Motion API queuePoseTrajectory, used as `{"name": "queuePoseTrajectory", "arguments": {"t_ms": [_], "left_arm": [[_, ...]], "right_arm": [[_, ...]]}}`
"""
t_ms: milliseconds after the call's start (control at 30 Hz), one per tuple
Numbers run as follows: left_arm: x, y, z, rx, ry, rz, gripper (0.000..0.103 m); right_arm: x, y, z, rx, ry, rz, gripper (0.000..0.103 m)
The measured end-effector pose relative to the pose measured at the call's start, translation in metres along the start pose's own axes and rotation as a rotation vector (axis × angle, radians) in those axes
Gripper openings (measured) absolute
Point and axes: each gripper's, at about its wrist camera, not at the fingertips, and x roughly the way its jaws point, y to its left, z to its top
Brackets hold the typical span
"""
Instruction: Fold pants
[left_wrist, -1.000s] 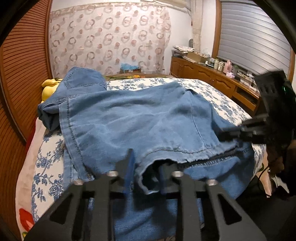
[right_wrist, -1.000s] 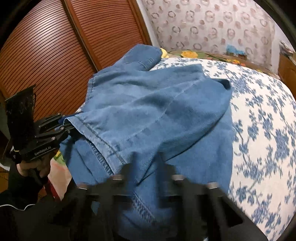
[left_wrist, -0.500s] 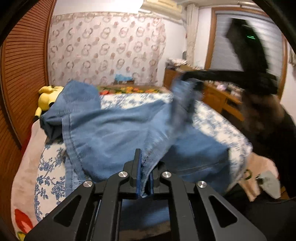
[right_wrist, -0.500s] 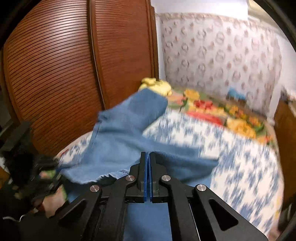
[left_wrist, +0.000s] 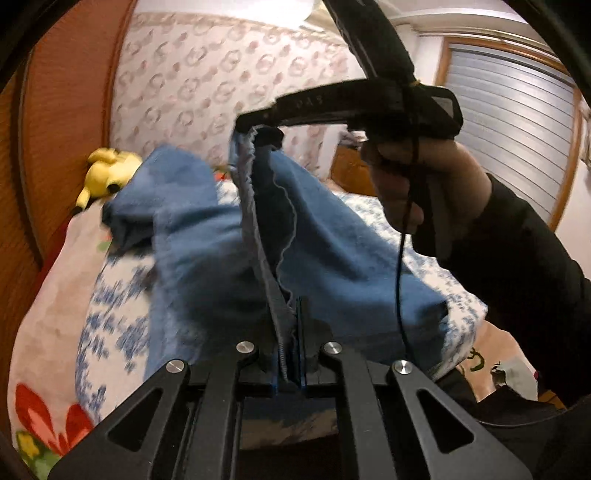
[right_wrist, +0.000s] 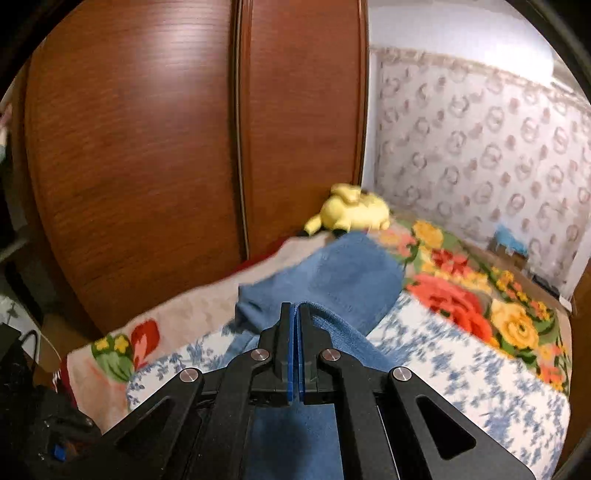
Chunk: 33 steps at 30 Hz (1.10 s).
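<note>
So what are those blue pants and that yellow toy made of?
The blue pants look like denim: matte woven cloth with a stitched, slightly frayed hem. The yellow toy seems to be soft plush, rounded and fuzzy, though blur hides its texture.

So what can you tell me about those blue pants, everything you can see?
The pants are blue denim, soft and rumpled, with a stitched, slightly frayed edge. Most of the cloth lies on the flowered bed, reaching toward a yellow plush toy. The left tongs and right tongs are both shut on that edge; the right pair holds it high.
</note>
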Motion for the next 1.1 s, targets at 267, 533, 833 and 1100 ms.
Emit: {"name": "queuePoseTrajectory", "arguments": {"t_ms": [267,533,833,1100], "left_arm": [[0.017,0.015,-0.024,-0.037,0.089,0.048,0.009],[0.012,0.024,-0.017,-0.048,0.059,0.107,0.049],[0.018,0.041,-0.013,-0.079,0.054,0.166,0.075],[0.025,0.047,-0.013,-0.088,0.058,0.195,0.075]], "right_arm": [[0.04,-0.023,-0.012,0.072,0.1,-0.003,0.037],[-0.015,-0.079,-0.034,0.114,0.07,-0.136,0.049],[-0.002,-0.126,-0.086,0.246,0.167,-0.153,0.049],[0.036,-0.153,-0.111,0.374,0.215,-0.092,0.052]]}}
